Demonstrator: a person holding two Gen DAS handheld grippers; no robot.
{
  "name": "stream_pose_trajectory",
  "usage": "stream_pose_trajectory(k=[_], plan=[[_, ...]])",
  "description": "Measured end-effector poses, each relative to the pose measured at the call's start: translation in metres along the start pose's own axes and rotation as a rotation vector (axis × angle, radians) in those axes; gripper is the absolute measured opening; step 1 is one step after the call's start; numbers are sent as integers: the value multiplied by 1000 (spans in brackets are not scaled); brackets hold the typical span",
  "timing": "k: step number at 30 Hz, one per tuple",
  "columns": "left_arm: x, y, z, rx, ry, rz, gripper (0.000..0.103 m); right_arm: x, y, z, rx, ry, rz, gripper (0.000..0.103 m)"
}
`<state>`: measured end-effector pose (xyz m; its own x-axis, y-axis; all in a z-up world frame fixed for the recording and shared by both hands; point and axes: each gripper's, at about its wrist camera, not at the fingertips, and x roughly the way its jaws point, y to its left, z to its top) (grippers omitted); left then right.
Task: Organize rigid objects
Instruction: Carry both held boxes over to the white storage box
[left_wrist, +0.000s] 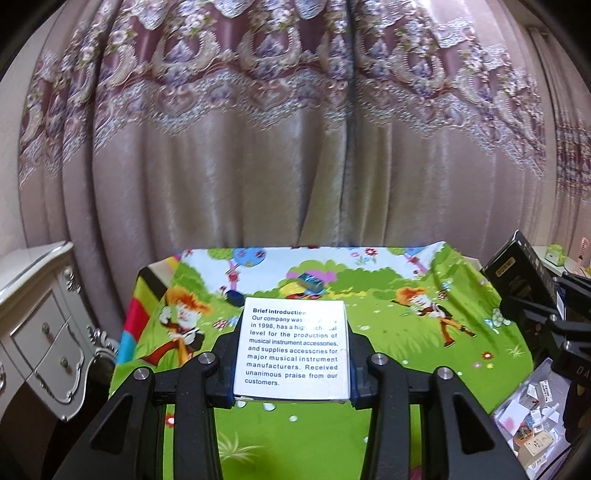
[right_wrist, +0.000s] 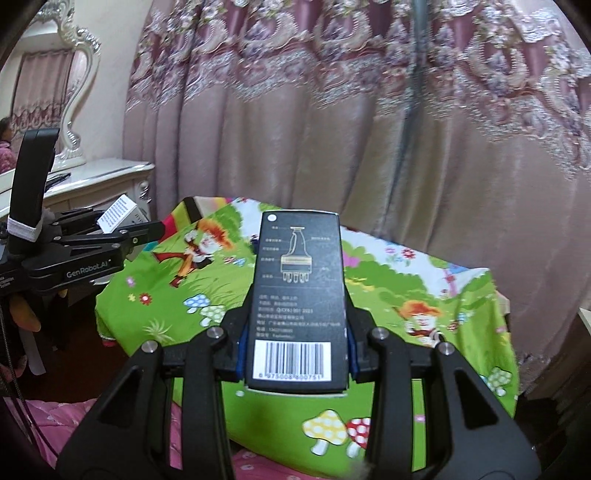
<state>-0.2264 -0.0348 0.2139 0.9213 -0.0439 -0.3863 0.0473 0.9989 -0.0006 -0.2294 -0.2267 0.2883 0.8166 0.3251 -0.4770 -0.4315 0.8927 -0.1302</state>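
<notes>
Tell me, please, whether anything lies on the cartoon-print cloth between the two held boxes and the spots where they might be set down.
Almost nothing does. The left gripper holds the white box and the right gripper holds the black box, both above the cartoon-print cloth. Only a small blue object lies near its far edge; the rest looks open.

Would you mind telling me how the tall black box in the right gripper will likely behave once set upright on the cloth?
The black box looks stiff, keeping straight edges in the right gripper. Tall and narrow, it may tip on the wrinkled cloth. Probably light cardboard.

2 boxes: 1 white box (left_wrist: 291, 349), 1 black box (right_wrist: 299, 299); 2 grippers.
</notes>
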Motion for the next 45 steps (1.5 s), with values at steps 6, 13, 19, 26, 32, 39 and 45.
stream_pose_trajectory(k=[6,13,19,26,32,39,45], plan=[[-10,-24,10,37,-33,-36,42,-28,-21,-1,25,-40,-56,43],[-24,-59,21,97,-68,-99,42,-63,-38,-5,40,-85,-124,43],[-21,-108,20,177,-47,-195,42,-79,-60,-21,77,-67,-180,43],[-19,-170,9,290,-21,-305,42,-99,-97,-51,149,-25,-272,43],[-15,-220,-4,369,14,-396,42,-122,-131,-83,236,14,-356,43],[-16,-272,-19,460,49,-487,42,-152,-161,-120,324,62,-453,43],[-13,-314,-37,518,108,-562,42,-168,-180,-144,362,110,-518,43]])
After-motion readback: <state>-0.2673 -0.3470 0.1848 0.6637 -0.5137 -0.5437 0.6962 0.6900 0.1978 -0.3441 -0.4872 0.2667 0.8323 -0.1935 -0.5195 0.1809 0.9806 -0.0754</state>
